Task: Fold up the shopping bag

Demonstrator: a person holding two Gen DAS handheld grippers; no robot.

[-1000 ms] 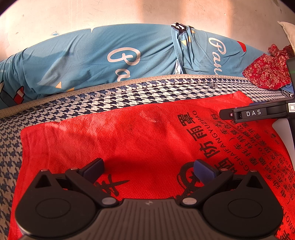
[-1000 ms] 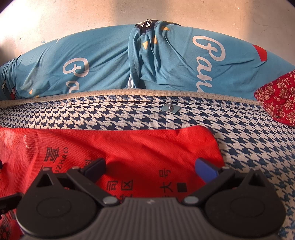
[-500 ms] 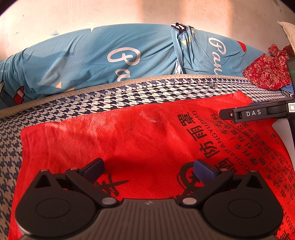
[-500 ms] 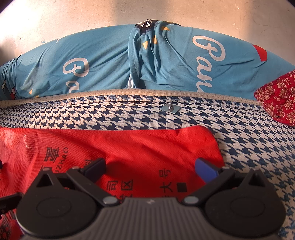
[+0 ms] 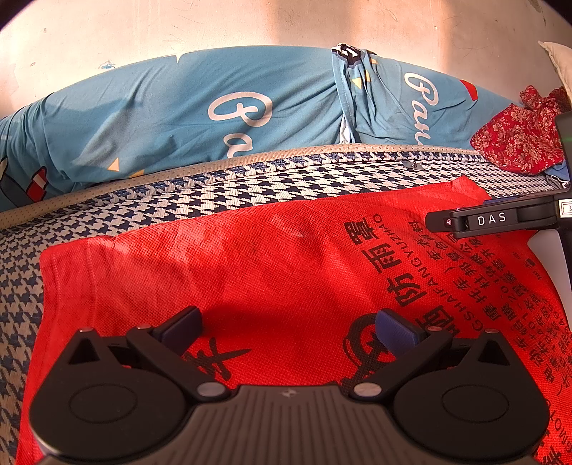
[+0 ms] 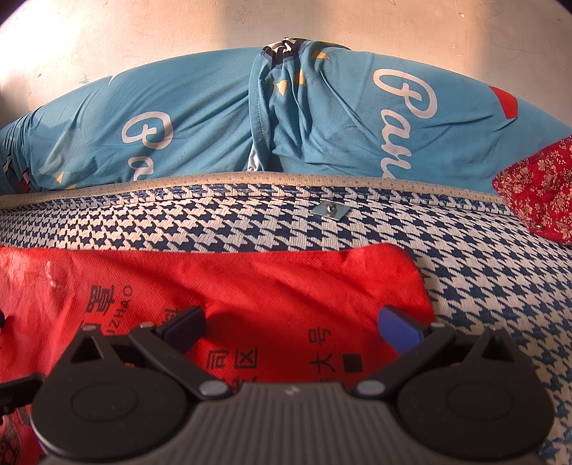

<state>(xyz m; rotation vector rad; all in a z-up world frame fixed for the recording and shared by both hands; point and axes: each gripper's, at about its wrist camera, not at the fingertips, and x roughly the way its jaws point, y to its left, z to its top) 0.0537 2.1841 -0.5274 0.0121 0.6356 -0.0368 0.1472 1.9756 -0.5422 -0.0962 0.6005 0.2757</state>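
Note:
A red non-woven shopping bag with black printed characters lies flat on a blue-and-white houndstooth mat. My left gripper is open and empty, low over the bag's left half. My right gripper is open and empty, over the bag's right end, near its far right corner. A finger of the right gripper, marked DAS, shows at the right edge of the left wrist view, above the bag.
A long blue pillow with white script lies along the far edge of the mat, against a pale wall. A red flowered cloth sits at the far right; it also shows in the left wrist view.

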